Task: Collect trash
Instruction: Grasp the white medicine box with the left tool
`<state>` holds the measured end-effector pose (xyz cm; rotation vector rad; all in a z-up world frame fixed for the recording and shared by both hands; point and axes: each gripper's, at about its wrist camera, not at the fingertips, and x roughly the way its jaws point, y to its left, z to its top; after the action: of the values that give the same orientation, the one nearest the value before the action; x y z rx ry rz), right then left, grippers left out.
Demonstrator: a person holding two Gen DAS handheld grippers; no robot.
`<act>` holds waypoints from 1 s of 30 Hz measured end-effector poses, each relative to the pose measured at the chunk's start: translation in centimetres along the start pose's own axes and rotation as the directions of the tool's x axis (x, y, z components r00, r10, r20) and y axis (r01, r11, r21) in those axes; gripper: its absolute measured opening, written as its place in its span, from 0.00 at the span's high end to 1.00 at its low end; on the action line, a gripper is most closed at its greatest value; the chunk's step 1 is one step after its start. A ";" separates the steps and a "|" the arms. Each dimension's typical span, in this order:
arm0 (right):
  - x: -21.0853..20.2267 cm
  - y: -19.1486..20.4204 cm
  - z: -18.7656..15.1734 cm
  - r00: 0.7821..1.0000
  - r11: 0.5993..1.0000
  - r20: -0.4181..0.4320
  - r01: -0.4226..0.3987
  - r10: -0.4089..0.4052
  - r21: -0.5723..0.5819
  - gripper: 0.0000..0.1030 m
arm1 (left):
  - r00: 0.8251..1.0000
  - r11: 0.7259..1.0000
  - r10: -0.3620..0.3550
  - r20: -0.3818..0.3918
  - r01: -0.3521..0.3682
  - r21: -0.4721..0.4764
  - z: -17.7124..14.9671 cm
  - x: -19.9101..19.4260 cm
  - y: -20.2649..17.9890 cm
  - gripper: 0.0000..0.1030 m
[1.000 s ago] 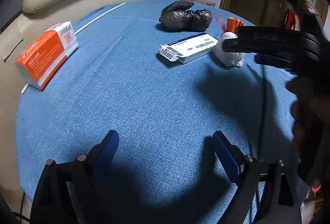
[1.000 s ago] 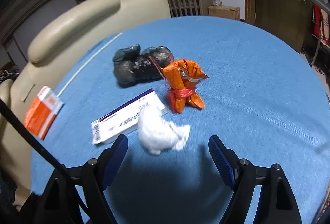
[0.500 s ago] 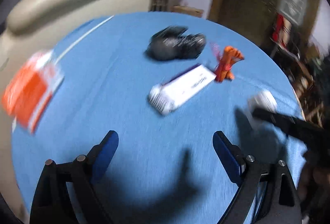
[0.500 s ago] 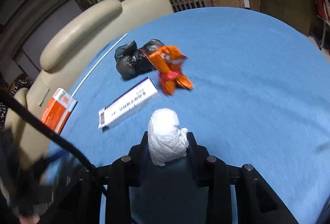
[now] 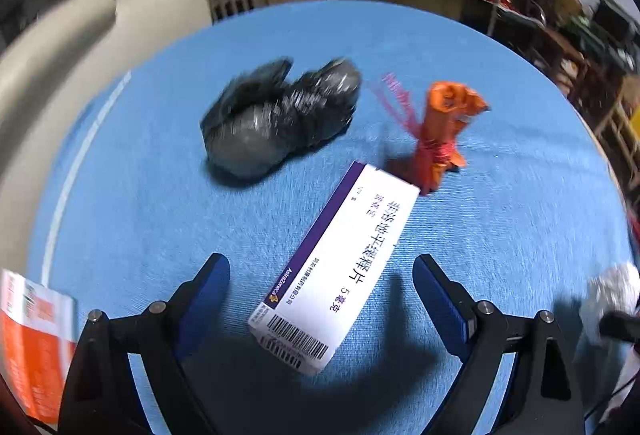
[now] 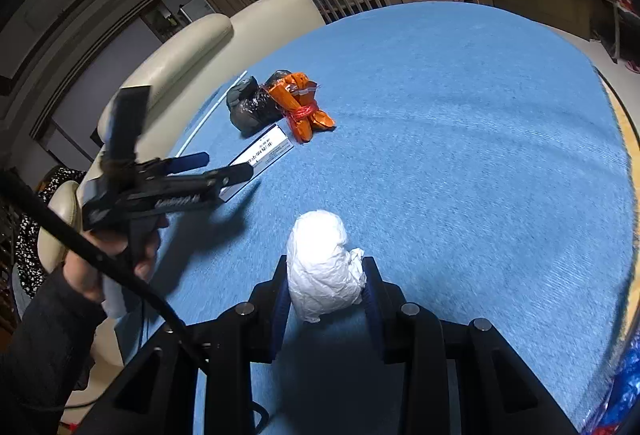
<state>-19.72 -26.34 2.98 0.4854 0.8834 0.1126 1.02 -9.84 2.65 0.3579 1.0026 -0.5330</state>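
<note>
Trash lies scattered on the blue tablecloth [image 6: 460, 115], and the white-and-purple carton [image 5: 336, 275] serves as the landmark. Right gripper [image 6: 325, 285] is clamped tight on a crumpled white wad [image 6: 322, 267], well off to the right of the carton. Left gripper [image 5: 320, 287] stands wide apart, holding nothing, its blue fingers [image 5: 204, 291] on either side of the carton's near end. Just beyond the carton sit a black bag [image 5: 276, 119] and an orange bundle [image 5: 444, 131]; an orange box [image 5: 32, 347] lies far to its left.
</note>
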 end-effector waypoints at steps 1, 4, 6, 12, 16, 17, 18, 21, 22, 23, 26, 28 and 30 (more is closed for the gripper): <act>-0.2 0.0 -0.1 1.000 1.000 0.000 0.000 0.000 0.000 0.66 | 1.000 1.000 0.001 -0.022 -0.002 -0.022 -0.1 0.5 0.3 0.10; -0.6 0.0 -0.3 1.000 1.000 0.002 0.002 -0.002 0.001 0.66 | 1.000 0.998 0.001 -0.029 -0.003 -0.067 -0.6 0.1 0.4 0.43; -0.9 0.0 -0.5 1.000 1.000 0.007 -0.001 0.001 0.006 0.66 | 0.999 0.994 0.035 -0.035 -0.038 -0.103 -1.1 -0.8 0.3 0.48; -1.8 0.6 -1.2 1.000 0.999 0.019 -0.021 0.021 0.026 0.66 | 0.999 0.982 0.041 -0.014 -0.043 -0.185 -4.2 -4.2 -0.4 0.51; -2.9 1.6 -2.3 0.999 0.999 0.030 -0.032 0.031 0.009 0.66 | 0.999 0.971 0.033 0.017 -0.028 -0.236 -6.5 -6.6 -1.0 0.51; -3.3 2.0 -2.6 0.999 0.999 0.036 -0.033 0.033 0.003 0.66 | 0.999 0.968 0.031 0.028 -0.023 -0.249 -6.9 -7.0 -0.8 0.51; -3.6 2.2 -2.9 0.999 0.999 0.040 -0.034 0.034 -0.002 0.66 | 0.999 0.964 0.025 0.041 -0.013 -0.267 -7.5 -7.8 -0.9 0.51; -5.3 3.1 -3.9 0.997 0.999 0.063 -0.041 0.042 -0.014 0.66 | 0.998 0.956 0.011 0.069 0.009 -0.292 -10.0 -9.8 -1.1 0.51; -5.6 3.3 -4.1 0.997 0.999 0.068 -0.042 0.043 -0.016 0.66 | 0.997 0.953 0.000 0.079 0.024 -0.303 -10.5 -10.4 -1.3 0.51; -6.1 3.5 -4.5 0.996 0.999 0.076 -0.044 0.045 -0.017 0.66 | 0.996 0.951 -0.005 0.084 0.031 -0.308 -11.1 -10.7 -1.8 0.51; -7.3 3.9 -5.5 0.995 0.999 0.089 -0.046 0.047 -0.020 0.66 | 0.995 0.950 -0.008 0.100 0.038 -0.309 -12.7 -11.9 -2.9 0.51; -7.9 4.0 -6.1 0.994 0.999 0.095 -0.045 0.047 -0.021 0.66 | 0.994 0.950 -0.014 0.104 0.046 -0.308 -13.1 -12.4 -3.4 0.51; -8.5 3.9 -6.6 0.993 0.999 0.105 -0.042 0.044 -0.018 0.66 | 0.994 0.949 -0.022 0.106 0.054 -0.309 -13.7 -12.9 -4.0 0.51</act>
<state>-29.81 -22.93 7.31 0.4918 0.7682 0.1322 -16.36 -2.76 6.82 0.0289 0.9787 -0.4136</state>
